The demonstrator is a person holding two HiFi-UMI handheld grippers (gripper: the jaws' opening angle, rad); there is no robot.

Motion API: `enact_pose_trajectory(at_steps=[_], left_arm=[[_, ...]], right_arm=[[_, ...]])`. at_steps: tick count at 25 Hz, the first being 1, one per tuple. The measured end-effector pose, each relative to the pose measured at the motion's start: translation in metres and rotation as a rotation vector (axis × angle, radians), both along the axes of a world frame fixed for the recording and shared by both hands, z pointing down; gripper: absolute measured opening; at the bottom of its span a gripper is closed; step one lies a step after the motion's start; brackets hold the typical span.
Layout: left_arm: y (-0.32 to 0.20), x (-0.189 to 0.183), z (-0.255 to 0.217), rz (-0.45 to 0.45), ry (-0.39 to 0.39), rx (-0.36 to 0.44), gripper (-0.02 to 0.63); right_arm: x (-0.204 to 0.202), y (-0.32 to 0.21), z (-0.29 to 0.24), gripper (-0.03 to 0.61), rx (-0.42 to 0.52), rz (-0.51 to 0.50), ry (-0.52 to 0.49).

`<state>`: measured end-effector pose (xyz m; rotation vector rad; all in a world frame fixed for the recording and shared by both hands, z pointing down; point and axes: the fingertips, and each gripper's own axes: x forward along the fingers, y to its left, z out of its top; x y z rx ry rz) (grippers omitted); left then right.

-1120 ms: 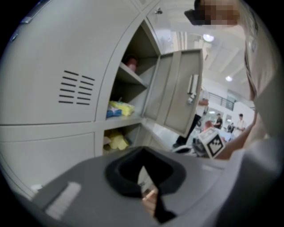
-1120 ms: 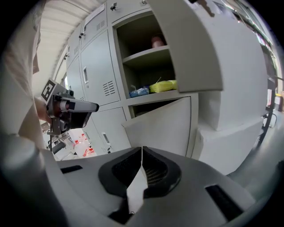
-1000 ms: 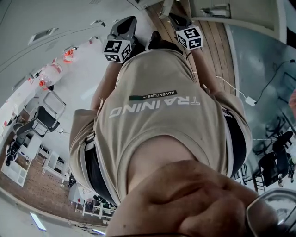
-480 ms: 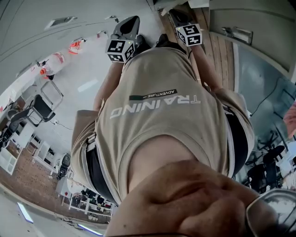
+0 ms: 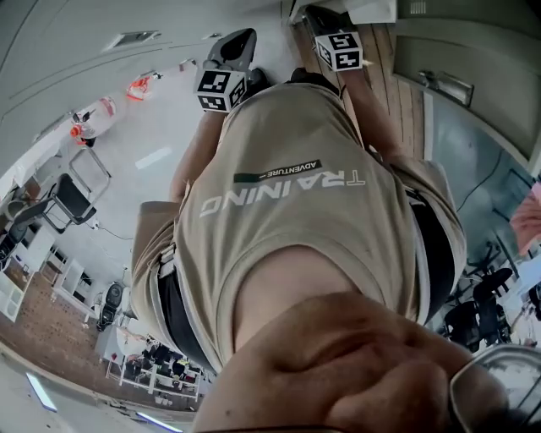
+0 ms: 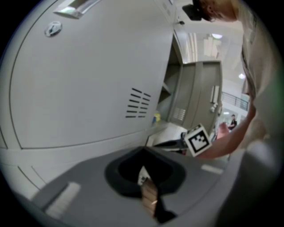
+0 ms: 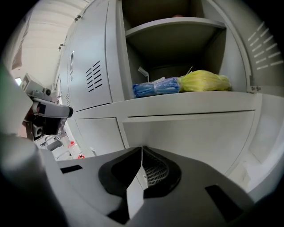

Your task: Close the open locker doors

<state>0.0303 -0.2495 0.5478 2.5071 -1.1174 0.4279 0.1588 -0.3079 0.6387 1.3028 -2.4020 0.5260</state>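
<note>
Locker door (image 5: 486, 51), grey with a handle, is sitting at the upper right of the head view. Over the last second it has been sliding down from the top edge while my right gripper (image 5: 328, 25) has been climbing to the top centre. My left gripper (image 5: 232, 52) is staying at the upper centre-left, above my shirt (image 5: 287, 194). I am reading that as my body turning toward the lockers and my right arm reaching out, so the closing push is coming but not yet made. In the left gripper view my left claw is clenched on nothing. A closed vented door (image 6: 88, 80) is filling the upper left, and an open grey door (image 6: 202, 95) is standing at centre right. In the right gripper view my right claw is clenched too, also empty. It is pointing at an open compartment (image 7: 173, 48) at the upper centre, where a blue bag (image 7: 154, 87) and a yellow bag (image 7: 205, 81) are lying side by side on the shelf (image 7: 186, 104). A vented panel (image 7: 262, 42), probably its swung-back door, is hanging at the right edge, apart from my jaws.
</note>
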Motion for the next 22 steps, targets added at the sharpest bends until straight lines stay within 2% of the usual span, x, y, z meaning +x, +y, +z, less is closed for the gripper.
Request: enact_pose_trajectory(at_steps=[7,13,18,22], left_arm=[[-0.003,-0.001,0.005,0.025,0.000,-0.023,-0.002],[-0.004,0.015,0.002,0.089,0.006,-0.025,-0.002],[0.001,0.032,-0.002,0.155,0.013,-0.016,-0.002],[0.007,0.059,-0.007,0.216,0.011,-0.003,-0.002]], right_arm=[[-0.005,-0.017,-0.002,0.015,-0.006,0.012,0.018],[-0.004,-0.018,-0.008,0.015,-0.018,0.031,0.009],[0.003,-0.001,-0.020,0.015,-0.008,0.074,-0.009],[0.020,0.026,-0.032,0.015,-0.027,0.109,-0.005]])
